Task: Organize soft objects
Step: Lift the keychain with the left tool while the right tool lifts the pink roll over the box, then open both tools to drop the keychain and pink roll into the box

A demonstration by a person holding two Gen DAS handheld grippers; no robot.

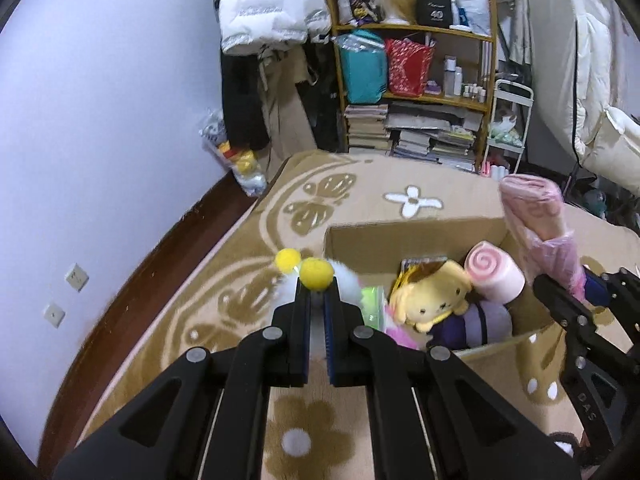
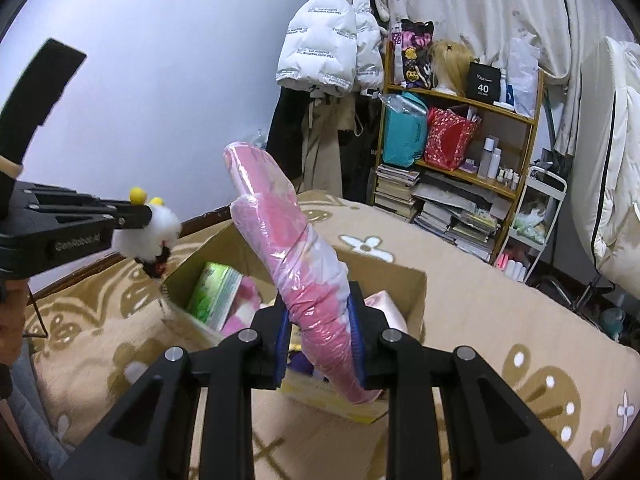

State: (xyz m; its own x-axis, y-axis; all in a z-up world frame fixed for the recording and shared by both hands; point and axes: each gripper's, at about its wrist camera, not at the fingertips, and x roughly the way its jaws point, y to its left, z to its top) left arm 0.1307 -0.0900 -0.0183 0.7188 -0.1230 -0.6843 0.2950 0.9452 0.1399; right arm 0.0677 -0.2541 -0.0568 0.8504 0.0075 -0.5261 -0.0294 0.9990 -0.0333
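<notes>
My left gripper is shut on a small white fluffy toy with yellow pompoms, held above the left side of an open cardboard box; it also shows in the right wrist view. My right gripper is shut on a long pink plastic-wrapped roll, held upright over the box; the roll also shows in the left wrist view. In the box lie a yellow plush, a pink swirl roll, a purple item and a green pack.
The box stands on a beige patterned blanket. Behind it are a wooden shelf with bags and books, hanging coats, a white cart and a bag of toys by the wall.
</notes>
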